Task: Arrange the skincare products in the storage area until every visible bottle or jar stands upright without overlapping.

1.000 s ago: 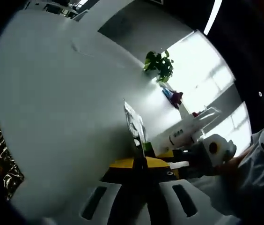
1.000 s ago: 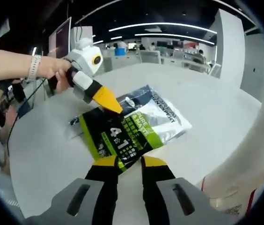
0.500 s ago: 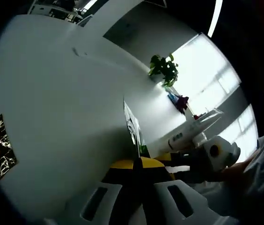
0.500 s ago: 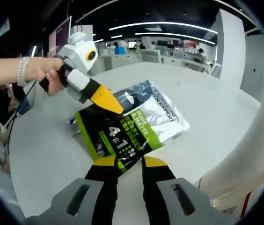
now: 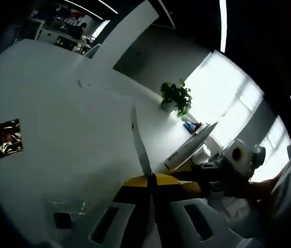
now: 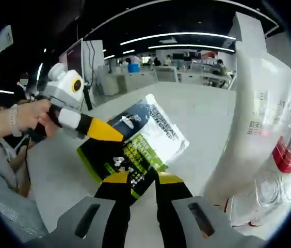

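Observation:
A flat sachet pack [image 6: 140, 142], black, green and silver, hangs between both grippers above the white table [image 6: 202, 111]. My right gripper [image 6: 143, 179] is shut on its lower corner. The left gripper's yellow tip [image 6: 104, 132] pinches the pack's left edge, with a person's hand [image 6: 27, 116] behind it. In the left gripper view my left gripper [image 5: 152, 181] is shut on the pack [image 5: 139, 138], seen edge-on as a thin blade. The right gripper [image 5: 189, 171] comes in from the right there. A tall white bottle [image 6: 254, 113] stands upright at the right.
Beside the white bottle stand a clear bottle with a red cap [image 6: 285, 155] and a clear jar [image 6: 267, 192]. A gold foil sachet [image 5: 7, 138] and a small dark wrapped item [image 5: 63, 218] lie on the table. A potted plant [image 5: 175, 97] stands at its far edge.
Both grippers have moved together with the pack held between them. The right gripper view has swung so the white bottle and clear bottles stand much closer at its right.

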{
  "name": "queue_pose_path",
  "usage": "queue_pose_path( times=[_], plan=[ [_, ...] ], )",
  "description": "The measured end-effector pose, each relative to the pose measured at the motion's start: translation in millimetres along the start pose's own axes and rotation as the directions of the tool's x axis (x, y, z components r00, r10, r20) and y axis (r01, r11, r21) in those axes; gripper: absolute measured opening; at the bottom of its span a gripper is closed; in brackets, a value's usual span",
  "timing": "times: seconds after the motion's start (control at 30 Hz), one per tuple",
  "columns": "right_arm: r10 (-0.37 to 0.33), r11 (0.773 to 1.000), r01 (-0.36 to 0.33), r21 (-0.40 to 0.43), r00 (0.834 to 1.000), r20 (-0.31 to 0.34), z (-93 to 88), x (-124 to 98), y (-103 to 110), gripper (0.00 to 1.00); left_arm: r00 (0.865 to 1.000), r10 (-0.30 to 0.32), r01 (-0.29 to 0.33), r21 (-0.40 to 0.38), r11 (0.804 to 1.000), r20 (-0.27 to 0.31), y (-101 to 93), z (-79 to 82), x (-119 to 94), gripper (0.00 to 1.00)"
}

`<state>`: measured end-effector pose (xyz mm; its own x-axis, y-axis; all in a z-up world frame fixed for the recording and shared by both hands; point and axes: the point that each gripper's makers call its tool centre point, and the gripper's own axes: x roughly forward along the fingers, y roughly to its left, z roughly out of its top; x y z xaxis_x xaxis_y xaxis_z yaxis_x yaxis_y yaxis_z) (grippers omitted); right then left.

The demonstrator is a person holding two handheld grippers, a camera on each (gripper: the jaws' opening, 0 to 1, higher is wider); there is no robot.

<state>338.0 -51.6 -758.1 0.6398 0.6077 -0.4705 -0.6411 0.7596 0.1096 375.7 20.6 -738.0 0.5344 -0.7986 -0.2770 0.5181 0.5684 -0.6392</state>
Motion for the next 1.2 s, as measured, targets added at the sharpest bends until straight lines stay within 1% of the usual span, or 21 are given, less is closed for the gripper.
queue_pose_path(
  times=[0.1, 0.2, 0.27, 0.33, 0.37, 0.4, 0.47, 0.57, 0.6, 0.67, 0.73, 0.77, 0.83, 0.87, 0.9, 0.93, 0.97, 1.03, 1.07, 1.13, 1.2],
  plan=[
    [0.022, 0.997, -0.024, 0.069, 0.999, 0.031, 4.0, -17, 3, 0.19, 0.995, -0.018, 0.02, -0.022, 1.0, 0.095, -16.5, 12.7, -12, 0.01],
    [0.038, 0.99, -0.046, 0.135, 0.997, 0.062, 7.5, -32, 5, 0.19, 0.987, -0.027, 0.031, -0.022, 0.999, 0.159, -30.8, 20.0, -22, 0.01],
    [0.029, 0.989, -0.038, 0.145, 0.997, 0.065, 6.8, -40, 4, 0.18, 0.979, -0.029, 0.034, -0.018, 0.999, 0.2, -39.0, 23.6, -29, 0.01],
    [0.059, 0.98, -0.075, 0.187, 0.994, 0.091, 9.6, -50, 10, 0.19, 0.968, -0.03, 0.044, -0.049, 0.998, 0.251, -49.6, 25.6, -36, 0.01],
    [0.082, 0.963, -0.107, 0.247, 0.991, 0.11, 11.8, -56, 14, 0.19, 0.959, -0.035, 0.055, -0.062, 0.997, 0.28, -55.6, 26.2, -39, 0.01],
    [0.087, 0.954, -0.122, 0.273, 0.987, 0.136, 15.4, -58, 16, 0.19, 0.948, -0.05, 0.081, -0.087, 0.993, 0.313, -62.6, 27.0, -44, 0.01],
    [0.141, 0.923, -0.191, 0.335, 0.976, 0.168, 19.8, -66, 26, 0.21, 0.932, -0.068, 0.114, -0.11, 0.987, 0.355, -73.6, 26.9, -50, 0.01],
    [0.162, 0.891, -0.241, 0.385, 0.96, 0.227, 28.9, -75, 31, 0.25, 0.916, -0.083, 0.14, -0.119, 0.983, 0.392, -86.6, 28.7, -58, 0.01],
    [0.184, 0.866, -0.279, 0.415, 0.949, 0.255, 33.6, -79, 36, 0.25, 0.906, -0.089, 0.152, -0.122, 0.981, 0.413, -92.1, 30.9, -60, 0.01],
    [0.19, 0.805, -0.334, 0.49, 0.928, 0.32, 44.5, -85, 40, 0.24, 0.895, -0.116, 0.187, -0.127, 0.974, 0.43, -104.3, 32.2, -62, 0.01],
    [0.208, 0.764, -0.378, 0.523, 0.912, 0.355, 51.1, -89, 44, 0.24, 0.89, -0.126, 0.196, -0.117, 0.974, 0.439, -111.8, 33.7, -63, 0.01],
    [0.216, 0.748, -0.407, 0.524, 0.896, 0.387, 57.5, -92, 47, 0.24, 0.886, -0.135, 0.205, -0.115, 0.972, 0.443, -116.7, 34.6, -63, 0.01],
    [0.222, 0.715, -0.442, 0.541, 0.878, 0.425, 65.1, -96, 49, 0.24, 0.872, -0.149, 0.227, -0.115, 0.967, 0.466, -125.3, 38.5, -63, 0.01],
    [0.217, 0.687, -0.464, 0.559, 0.866, 0.451, 70.2, -99, 50, 0.25, 0.864, -0.164, 0.247, -0.118, 0.962, 0.476, -130.8, 40.0, -63, 0.01],
    [0.203, 0.68, -0.465, 0.567, 0.863, 0.463, 72.4, -100, 48, 0.24, 0.859, -0.173, 0.259, -0.117, 0.959, 0.482, -134.8, 40.9, -63, 0.01],
    [0.2, 0.683, -0.466, 0.563, 0.86, 0.469, 73.1, -102, 48, 0.24, 0.858, -0.175, 0.257, -0.111, 0.96, 0.482, -136.9, 40.9, -62, 0.01],
    [0.194, 0.676, -0.47, 0.568, 0.856, 0.479, 75.0, -103, 47, 0.22, 0.856, -0.178, 0.261, -0.109, 0.959, 0.486, -140.9, 41.4, -61, 0.01],
    [0.185, 0.633, -0.504, 0.588, 0.836, 0.517, 82.8, -109, 47, 0.18, 0.853, -0.189, 0.271, -0.103, 0.957, 0.487, -146.0, 42.1, -59, 0.01],
    [0.175, 0.623, -0.51, 0.594, 0.83, 0.529, 85.0, -110, 45, 0.15, 0.853, -0.191, 0.274, -0.105, 0.956, 0.486, -147.0, 41.7, -58, 0.01],
    [0.177, 0.623, -0.514, 0.589, 0.827, 0.534, 85.2, -112, 44, 0.13, 0.848, -0.204, 0.295, -0.115, 0.948, 0.489, -149.1, 41.3, -56, 0.01],
    [0.169, 0.616, -0.522, 0.59, 0.819, 0.548, 86.8, -115, 42, 0.08, 0.852, -0.194, 0.286, -0.12, 0.951, 0.487, -146.8, 39.8, -54, 0.0]
  ],
)
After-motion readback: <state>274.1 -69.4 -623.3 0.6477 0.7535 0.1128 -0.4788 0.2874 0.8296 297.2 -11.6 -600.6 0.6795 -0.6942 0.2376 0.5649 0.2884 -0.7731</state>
